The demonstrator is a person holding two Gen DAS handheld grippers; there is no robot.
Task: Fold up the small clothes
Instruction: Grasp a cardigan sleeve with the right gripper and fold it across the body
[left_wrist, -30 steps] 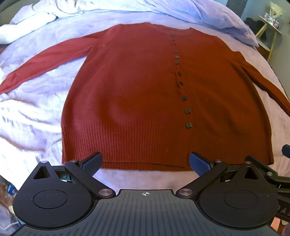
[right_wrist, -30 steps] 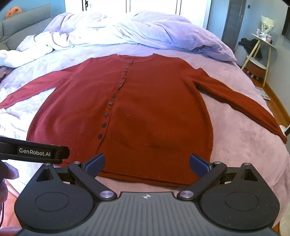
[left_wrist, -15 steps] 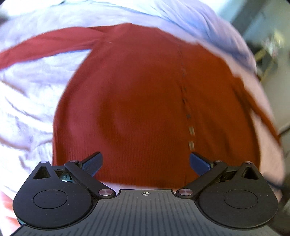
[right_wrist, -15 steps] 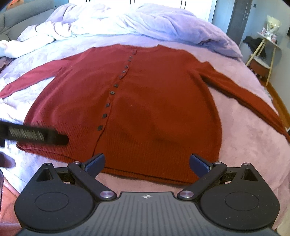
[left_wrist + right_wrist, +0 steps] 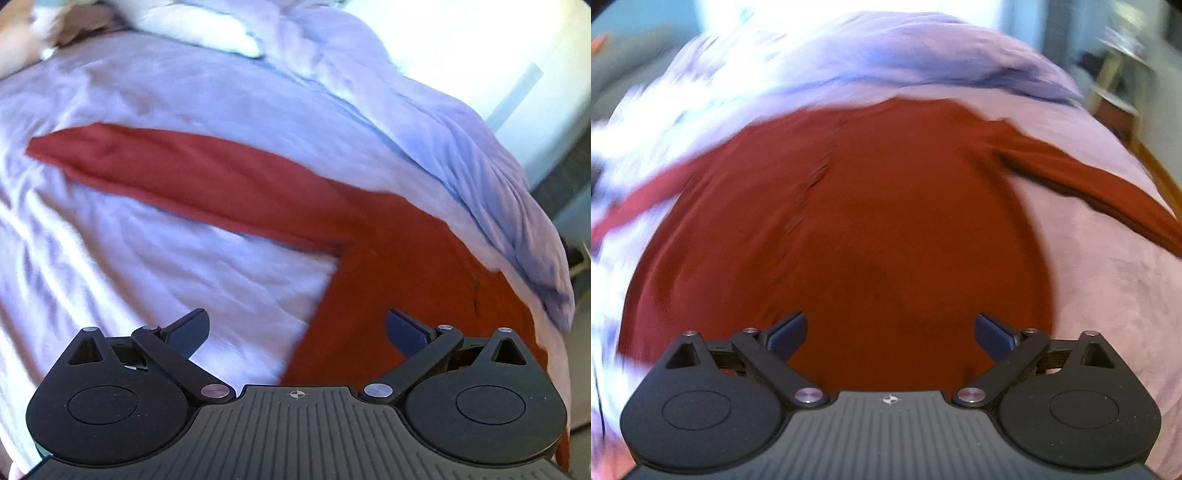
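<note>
Approach step, fold not begun. Cardigan (image 5: 886, 221) flat on bed (image 5: 147, 266). Left gripper (image 5: 297, 326) released, empty; sleeve (image 5: 184, 177) toward 10 o'clock, likely first pinch. Right gripper (image 5: 890, 332) released over body.

A rust-red cardigan (image 5: 886, 221) is lying plain and unpatterned (small dark buttons (image 5: 798, 218) are running down its front) on pale lilac bedding (image 5: 184, 96). The dark blue fingertips (image 5: 786, 332) are showing against black gripper bodies.

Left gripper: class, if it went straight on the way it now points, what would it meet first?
Probably the lilac bedsheet between its open fingers, with the red cardigan body edge just right; depth is unclear.
</note>
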